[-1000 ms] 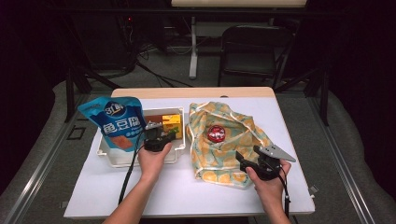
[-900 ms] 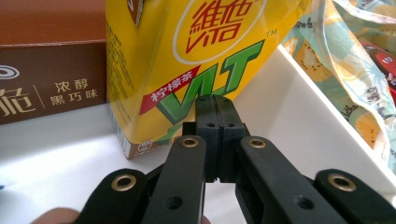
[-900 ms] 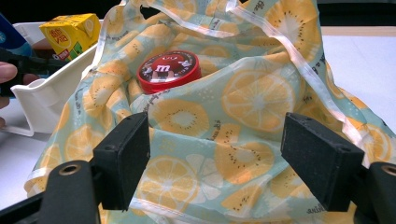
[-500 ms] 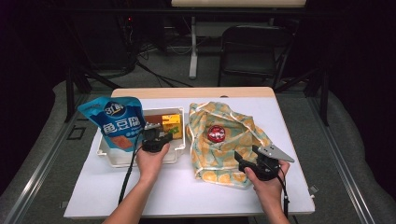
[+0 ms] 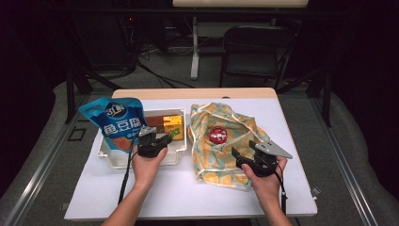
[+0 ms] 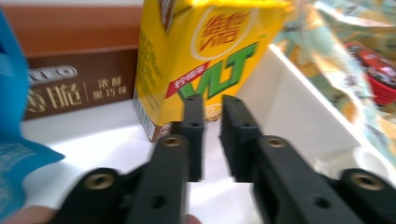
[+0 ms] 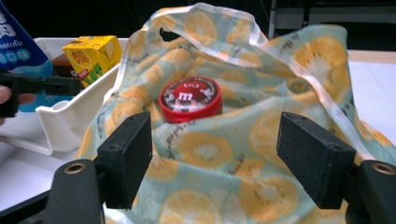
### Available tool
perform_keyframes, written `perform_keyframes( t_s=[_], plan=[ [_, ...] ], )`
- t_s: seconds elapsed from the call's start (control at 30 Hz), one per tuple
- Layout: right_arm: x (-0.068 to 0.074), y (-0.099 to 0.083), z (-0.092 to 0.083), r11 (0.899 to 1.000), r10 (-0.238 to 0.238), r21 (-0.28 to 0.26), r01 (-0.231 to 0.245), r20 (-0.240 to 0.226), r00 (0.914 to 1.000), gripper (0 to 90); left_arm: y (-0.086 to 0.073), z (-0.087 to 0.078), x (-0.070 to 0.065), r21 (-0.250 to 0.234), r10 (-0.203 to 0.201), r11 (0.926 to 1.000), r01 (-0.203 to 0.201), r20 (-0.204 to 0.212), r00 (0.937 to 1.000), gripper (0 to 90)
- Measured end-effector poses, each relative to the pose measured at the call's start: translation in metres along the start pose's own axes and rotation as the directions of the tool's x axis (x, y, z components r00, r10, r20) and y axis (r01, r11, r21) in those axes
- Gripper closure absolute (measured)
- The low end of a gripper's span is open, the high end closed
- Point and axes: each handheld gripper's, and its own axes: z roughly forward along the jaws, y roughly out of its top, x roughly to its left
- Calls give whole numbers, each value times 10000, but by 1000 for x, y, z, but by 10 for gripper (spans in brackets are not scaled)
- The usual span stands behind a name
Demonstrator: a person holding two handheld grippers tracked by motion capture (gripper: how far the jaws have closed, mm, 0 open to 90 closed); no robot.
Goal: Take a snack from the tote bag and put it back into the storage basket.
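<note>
A yellow drink carton [image 5: 172, 124] [image 6: 205, 56] stands in the white tray [image 5: 176, 153] beside a brown box [image 5: 155, 121] [image 6: 79, 79]. A blue snack bag [image 5: 120, 122] leans over the tray's left part. My left gripper [image 5: 170, 137] [image 6: 212, 105] points at the carton from just in front. Its jaws have just been opening to a narrow gap, with nothing between them. A red round tin [image 5: 218, 134] [image 7: 190, 99] lies on the fruit-patterned cloth bag [image 5: 211, 155] [image 7: 210, 154]. My right gripper [image 5: 243, 149] [image 7: 215, 140] hovers open at the cloth's front right.
The tray's right wall [image 6: 289, 102] lies close to the cloth bag. Bare white tabletop [image 5: 188, 197] spreads in front of both hands and at the far right [image 5: 291, 122]. A dark chair [image 5: 256, 52] and a desk leg [image 5: 194, 47] stand behind the table.
My left hand has shifted a little at the tray's front right corner. The right hand, the cloth and the tin have stayed where they were.
</note>
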Motion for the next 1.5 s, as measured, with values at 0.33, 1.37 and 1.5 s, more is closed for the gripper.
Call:
perform_keyframes(
  t_s=[0.33, 1.37, 1.5],
  plan=[
    [12, 14, 21, 9997, -226, -99, 223, -292, 9993, 330, -9, -34, 4, -613, 288, 9977, -273, 240, 9993, 373],
    [21, 26, 83, 9903, -414, 1315, 444, -256, 9988, 174, -22, -63, 6, -482, 910, 9949, -890, 401, 9950, 128],
    [20, 26, 88, 9891, -412, 1400, 446, -270, 9988, 178, -22, -63, 7, -471, 884, 9952, -863, 435, 9951, 130]
  ],
)
